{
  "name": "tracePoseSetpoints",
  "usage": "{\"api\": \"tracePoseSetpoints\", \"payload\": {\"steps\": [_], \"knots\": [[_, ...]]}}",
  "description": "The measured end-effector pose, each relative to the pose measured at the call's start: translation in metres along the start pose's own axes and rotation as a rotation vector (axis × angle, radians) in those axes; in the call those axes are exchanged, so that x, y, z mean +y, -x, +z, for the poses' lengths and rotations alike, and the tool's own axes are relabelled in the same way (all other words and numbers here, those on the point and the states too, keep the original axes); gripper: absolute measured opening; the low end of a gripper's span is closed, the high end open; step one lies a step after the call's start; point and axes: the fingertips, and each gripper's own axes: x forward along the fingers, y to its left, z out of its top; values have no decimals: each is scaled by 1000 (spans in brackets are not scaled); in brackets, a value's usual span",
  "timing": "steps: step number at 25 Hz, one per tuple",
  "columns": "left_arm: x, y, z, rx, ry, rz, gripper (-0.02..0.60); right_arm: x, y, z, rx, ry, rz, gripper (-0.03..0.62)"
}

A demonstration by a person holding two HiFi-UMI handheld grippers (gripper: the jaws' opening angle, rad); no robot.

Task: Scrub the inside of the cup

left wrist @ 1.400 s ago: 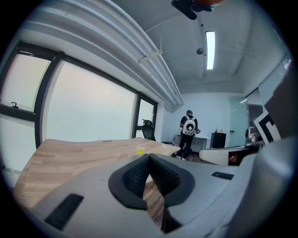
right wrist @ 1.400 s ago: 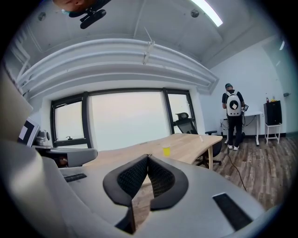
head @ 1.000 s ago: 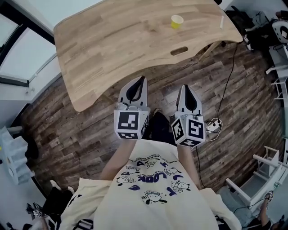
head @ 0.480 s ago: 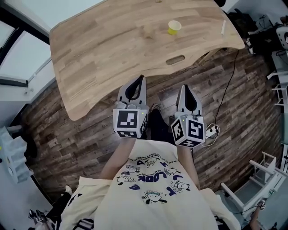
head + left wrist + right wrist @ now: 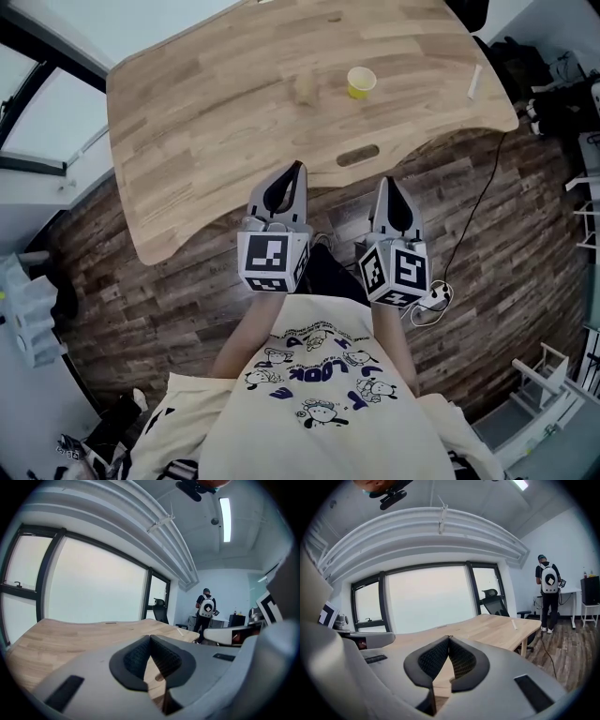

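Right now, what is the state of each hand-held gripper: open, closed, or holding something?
Left hand-held gripper: closed, holding nothing.
Right hand-held gripper: closed, holding nothing.

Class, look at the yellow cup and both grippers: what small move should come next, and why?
Probably carry both forward over the table toward the yellow cup: the left gripper and right gripper are shut, empty, and well short of it.

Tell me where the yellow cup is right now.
In the head view the yellow cup stands on the wooden table, right of its middle, beyond the slot in the near edge and left of a white stick.
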Motion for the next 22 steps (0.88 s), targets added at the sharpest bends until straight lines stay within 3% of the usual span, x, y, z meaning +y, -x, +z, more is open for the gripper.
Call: {"api": "tracePoseSetpoints", "payload": {"steps": [10,22], "knots": [[-6,-29,-5,17,35,44,20,-22,-30,2,21,-3,51,25],[27,-61,-6,40,88,91,20,-32,-68,4,46,-2,42,25]]}}
